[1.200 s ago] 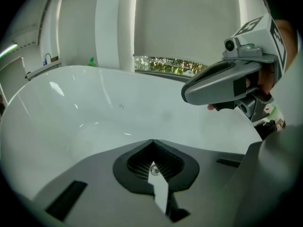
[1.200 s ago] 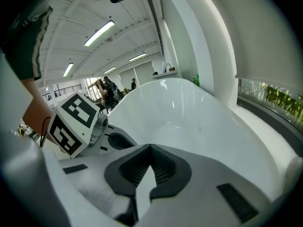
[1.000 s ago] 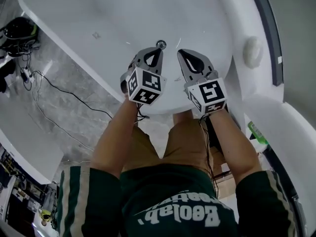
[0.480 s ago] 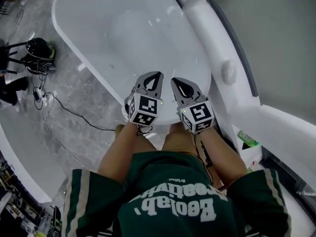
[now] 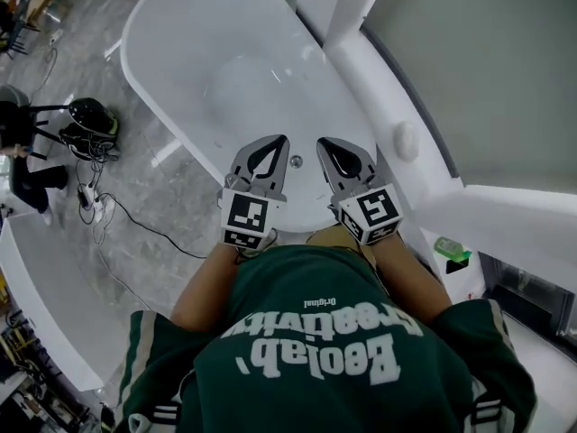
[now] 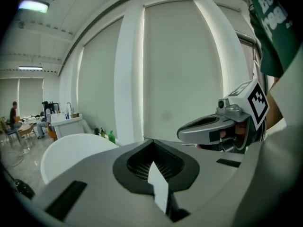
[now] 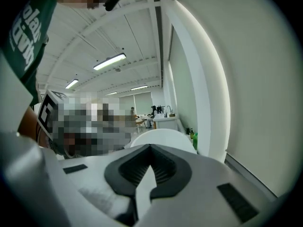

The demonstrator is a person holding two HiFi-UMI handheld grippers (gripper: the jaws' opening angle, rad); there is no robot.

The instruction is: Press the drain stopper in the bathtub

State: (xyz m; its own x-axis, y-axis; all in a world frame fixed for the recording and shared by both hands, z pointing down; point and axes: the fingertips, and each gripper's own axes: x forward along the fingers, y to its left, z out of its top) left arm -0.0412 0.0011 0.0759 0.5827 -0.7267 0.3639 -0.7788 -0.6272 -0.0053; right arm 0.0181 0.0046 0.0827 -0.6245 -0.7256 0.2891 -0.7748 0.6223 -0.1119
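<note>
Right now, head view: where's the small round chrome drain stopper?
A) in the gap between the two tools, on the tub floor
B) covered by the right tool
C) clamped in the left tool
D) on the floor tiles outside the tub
A: the small round chrome drain stopper shows on the floor of the white oval bathtub, in the gap between the left tool and the right tool, both shut and empty.

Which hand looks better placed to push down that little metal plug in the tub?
Left, probably, though narrowly. The drain stopper shows between the two, nearer the left tool than the right tool. Both are shut and empty, above the bathtub.
</note>
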